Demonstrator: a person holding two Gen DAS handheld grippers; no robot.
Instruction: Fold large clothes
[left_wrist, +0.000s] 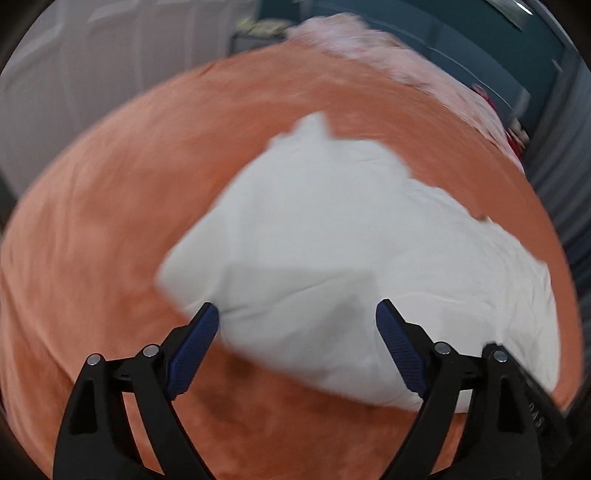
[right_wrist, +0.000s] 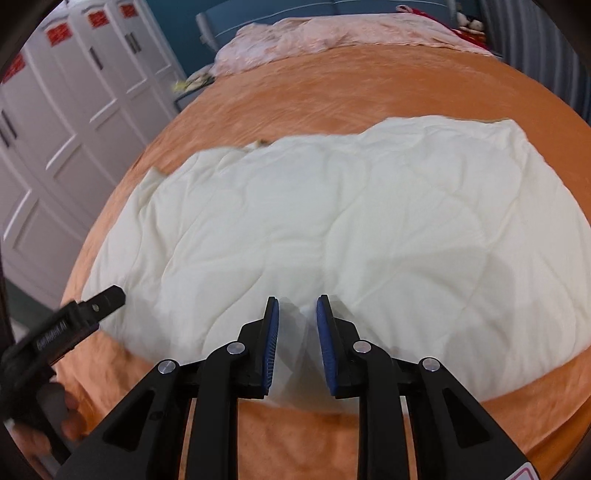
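A large white quilted garment (right_wrist: 332, 221) lies spread flat on an orange bed cover (right_wrist: 332, 92). My right gripper (right_wrist: 297, 301) is at its near edge, jaws narrow, with a fold of the white fabric raised between the blue pads. My left gripper (left_wrist: 297, 308) hovers open over the garment (left_wrist: 332, 229) near its left corner, with nothing gripped between its pads. In the right wrist view one of the left gripper's fingers (right_wrist: 107, 297) shows at the garment's left edge, with a hand (right_wrist: 62, 417) behind it. The left view is motion-blurred.
A pink blanket (right_wrist: 332, 33) is bunched at the far end of the bed. White wardrobe doors (right_wrist: 55, 129) stand along the left side. A grey curtain (right_wrist: 546, 44) hangs at the far right. Orange cover lies bare around the garment.
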